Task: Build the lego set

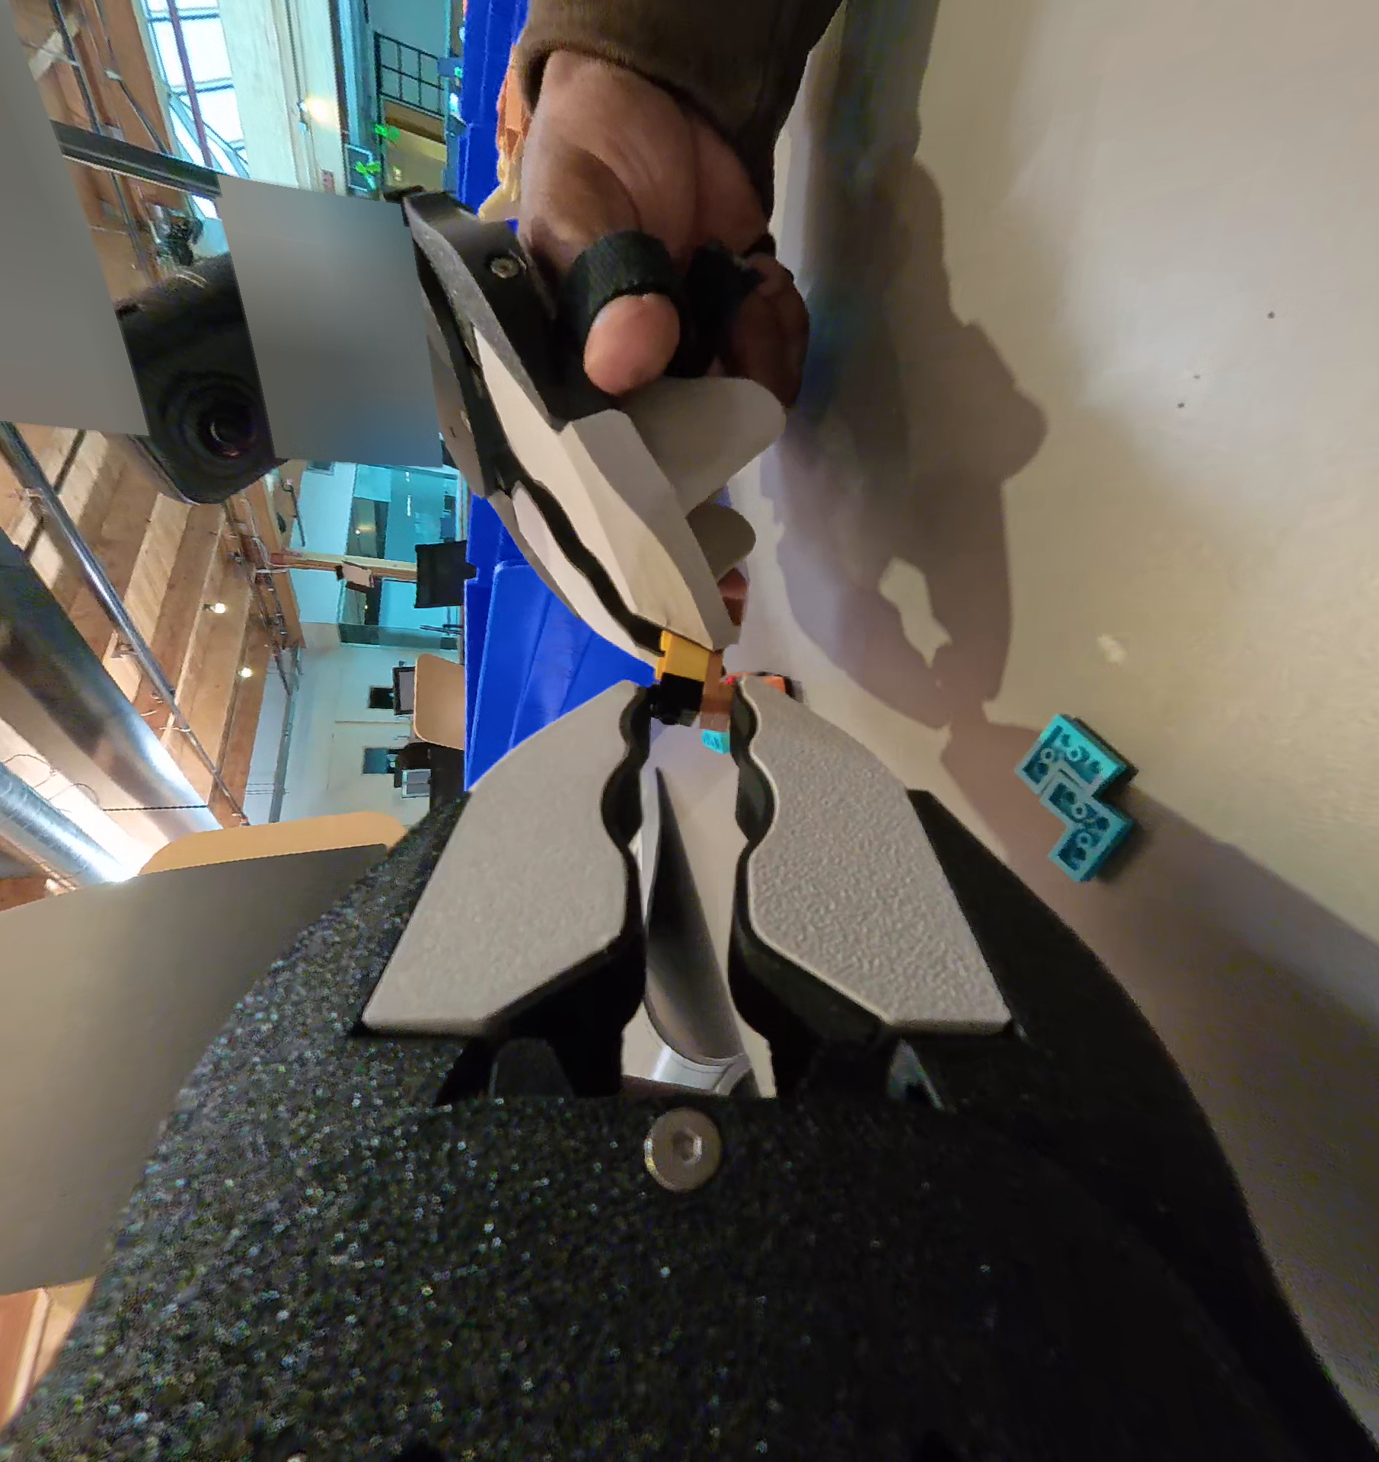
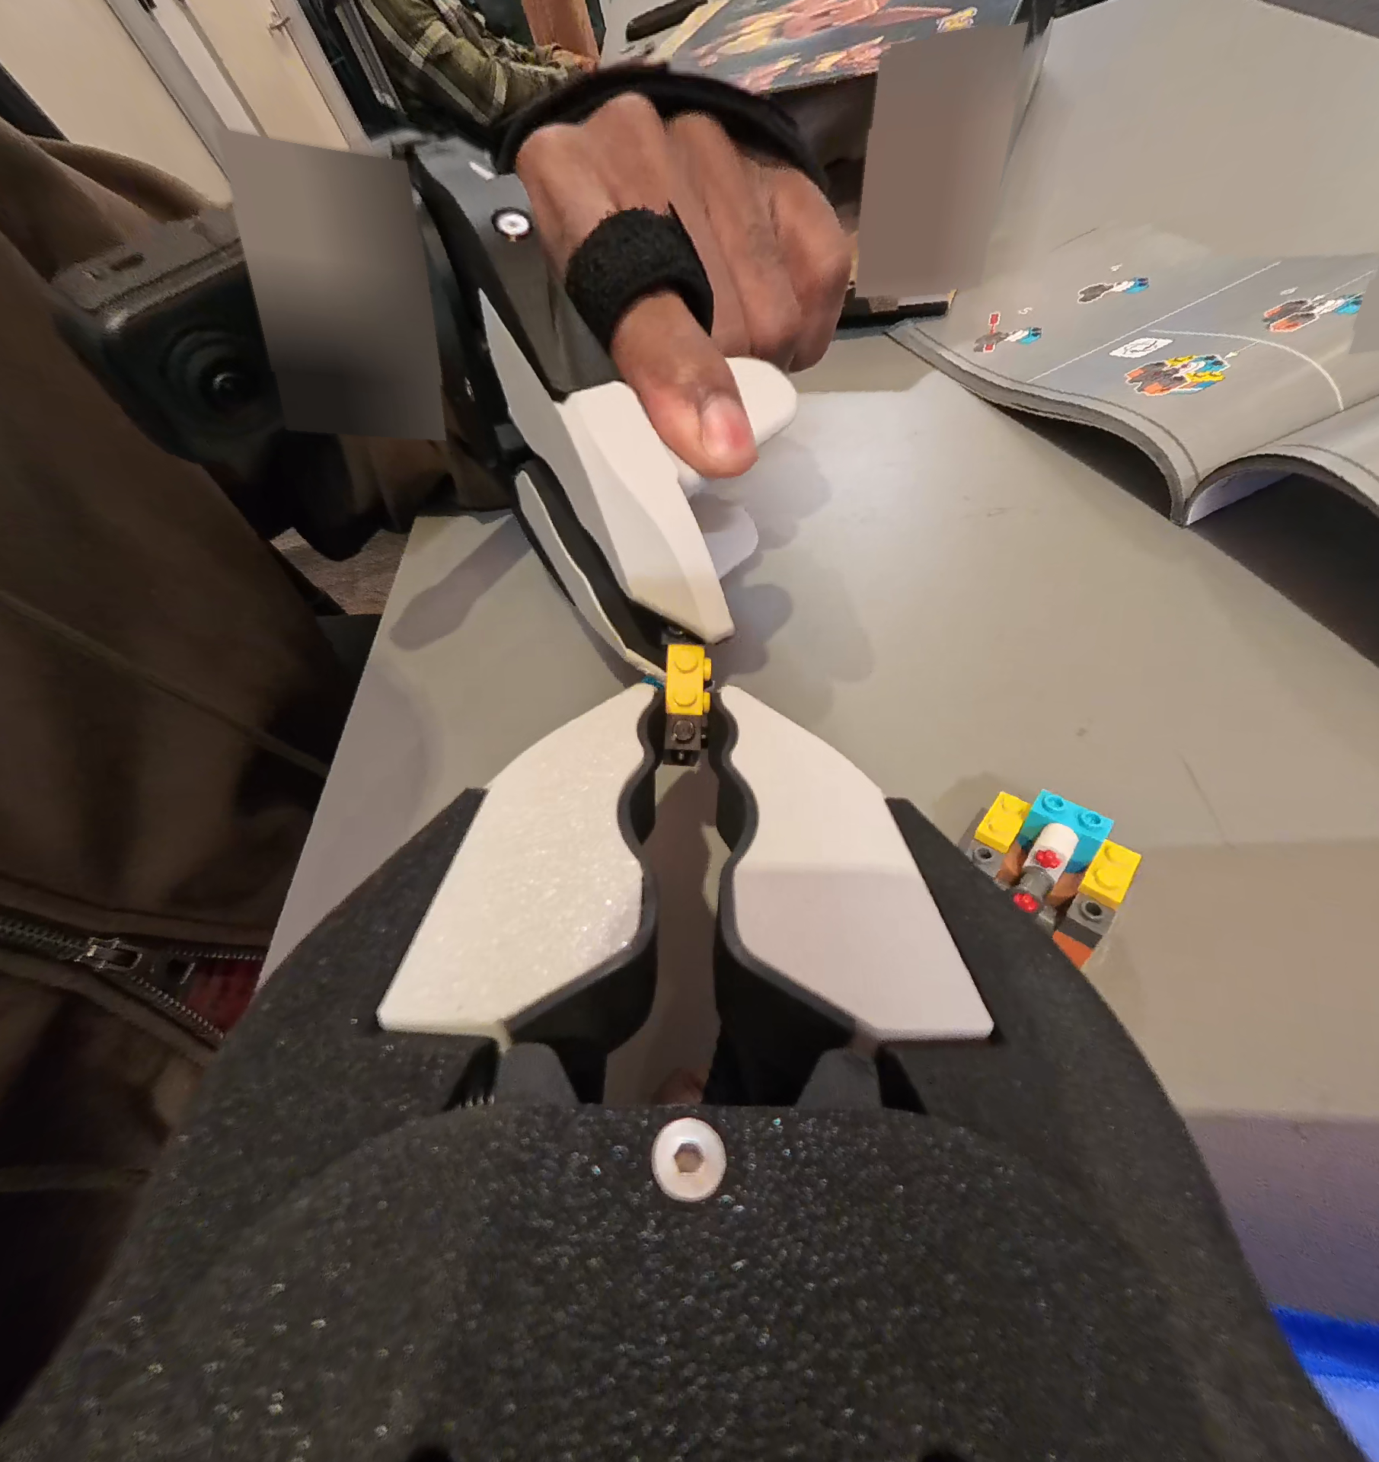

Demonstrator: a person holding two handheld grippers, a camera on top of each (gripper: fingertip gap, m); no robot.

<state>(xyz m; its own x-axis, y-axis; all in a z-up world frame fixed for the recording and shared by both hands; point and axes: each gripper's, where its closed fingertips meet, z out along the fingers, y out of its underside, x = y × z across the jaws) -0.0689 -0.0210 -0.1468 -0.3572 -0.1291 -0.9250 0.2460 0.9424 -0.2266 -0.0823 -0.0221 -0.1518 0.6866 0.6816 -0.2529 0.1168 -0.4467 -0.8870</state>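
A: Left gripper (image 1: 686, 704) is clamped on a small lego sub-assembly (image 1: 690, 696) of yellow, black and brown pieces, held above the grey table (image 1: 1145, 395).
B: Right gripper (image 2: 687, 712) pinches the same piece at its dark lower brick; the tips of both meet there.
A: A partly built lego model (image 2: 1054, 866) stands on the table just beside the right gripper; teal plates (image 1: 1077, 795) lie apart; the instruction booklet (image 2: 1192, 380) lies open farther off.

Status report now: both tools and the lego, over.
Left tool and right tool both shut on small lego assembly, tip to tip above table. Nothing in the way.
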